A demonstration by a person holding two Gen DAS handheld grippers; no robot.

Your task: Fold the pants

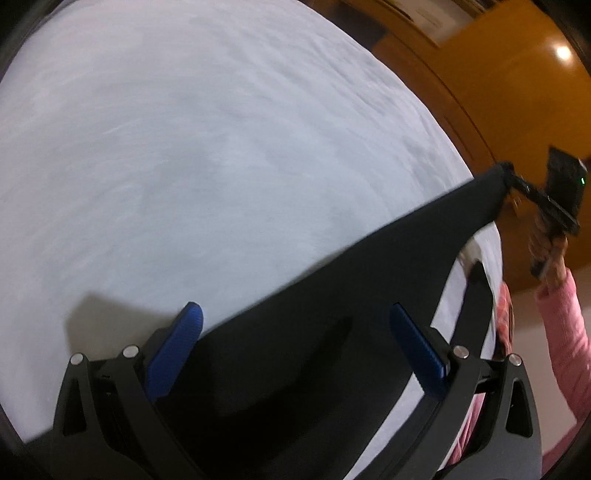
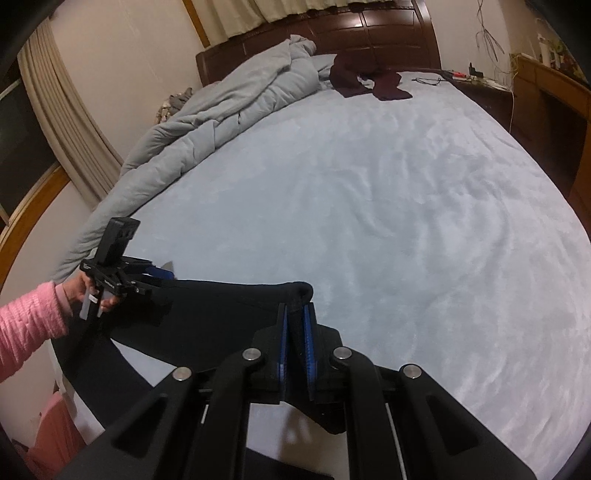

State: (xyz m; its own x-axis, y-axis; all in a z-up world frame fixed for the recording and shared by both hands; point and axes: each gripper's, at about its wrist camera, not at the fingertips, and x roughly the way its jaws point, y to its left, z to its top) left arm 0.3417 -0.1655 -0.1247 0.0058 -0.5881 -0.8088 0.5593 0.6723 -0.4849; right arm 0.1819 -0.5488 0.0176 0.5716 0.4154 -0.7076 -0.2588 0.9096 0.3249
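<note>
Right hand-held gripper [image 2: 295, 317]: clamped on a corner of the pants [image 2: 221, 306], lifted to pull the edge taut.
Left hand-held gripper [image 1: 295, 332]: pads apart over the cloth, nothing pinched; seemingly poised for the other corner.
Pants: black, near edge of the bed [image 2: 406, 184].
Far: duvet [image 2: 221, 107], dark garment [image 2: 369, 81].
Containers: none seen.

Both cams ride the grippers, angled down, close over the bed [image 2: 369, 206]. Left wrist faces its far right edge; right wrist faces the headboard [image 2: 369, 33] up top. Both share the black pants [image 1: 295, 350].
</note>
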